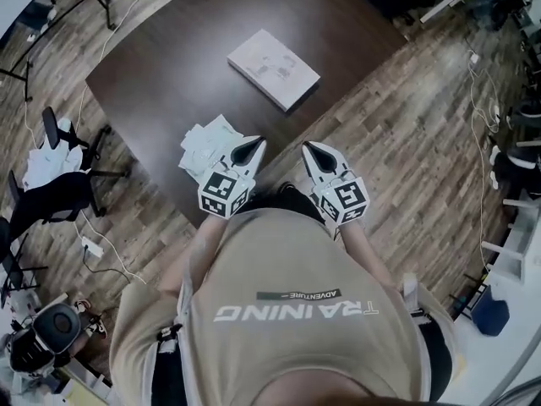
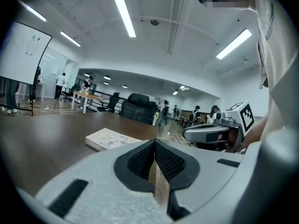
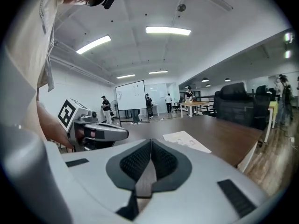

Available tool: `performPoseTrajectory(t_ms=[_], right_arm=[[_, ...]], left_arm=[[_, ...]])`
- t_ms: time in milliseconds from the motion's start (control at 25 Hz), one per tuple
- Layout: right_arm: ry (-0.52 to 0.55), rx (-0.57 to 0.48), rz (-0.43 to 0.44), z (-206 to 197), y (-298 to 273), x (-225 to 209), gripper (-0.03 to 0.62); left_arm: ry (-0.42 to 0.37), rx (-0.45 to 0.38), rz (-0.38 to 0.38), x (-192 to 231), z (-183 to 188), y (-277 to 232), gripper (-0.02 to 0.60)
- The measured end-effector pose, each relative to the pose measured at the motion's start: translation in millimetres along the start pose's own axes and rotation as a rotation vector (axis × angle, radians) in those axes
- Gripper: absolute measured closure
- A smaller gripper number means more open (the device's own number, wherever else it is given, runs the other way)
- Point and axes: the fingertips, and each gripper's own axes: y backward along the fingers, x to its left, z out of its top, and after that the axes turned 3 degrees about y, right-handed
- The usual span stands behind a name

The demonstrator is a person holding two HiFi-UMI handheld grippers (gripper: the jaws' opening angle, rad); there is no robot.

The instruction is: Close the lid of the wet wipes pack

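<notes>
A flat white rectangular pack [image 1: 275, 68] lies on the dark brown table [image 1: 169, 66], toward its far side; it also shows as the pack [image 2: 112, 139] and as the pack [image 3: 187, 141]. A second pale, crumpled white package [image 1: 207, 142] sits at the table's near edge, partly hidden by my left gripper [image 1: 259, 142]. I cannot tell which one is the wet wipes pack. My left gripper [image 2: 154, 146] is shut with nothing in it. My right gripper [image 1: 307, 147], just right of it and off the table's corner, is also shut and empty in its own view [image 3: 150, 143]. Both are held close to the person's torso.
A black office chair [image 1: 63, 184] with white cloth stands on the wooden floor at the left. Cables [image 1: 106, 256] trail over the floor. More desks, sofas, a whiteboard [image 3: 131, 96] and people stand far off in the room.
</notes>
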Motion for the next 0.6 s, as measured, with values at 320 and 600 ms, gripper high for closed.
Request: performPoseTrajectory(t_ms=[320, 600], right_arm=[[0.078, 0.029, 0.275, 22, -77, 7, 0.579], [0.268, 0.057, 0.537, 35, -133, 4, 0.579]], left_arm=[[0.116, -0.015, 0.299, 64, -5, 40, 0.571], [0.219, -0.057, 0.552, 107, 3, 59, 0.571]])
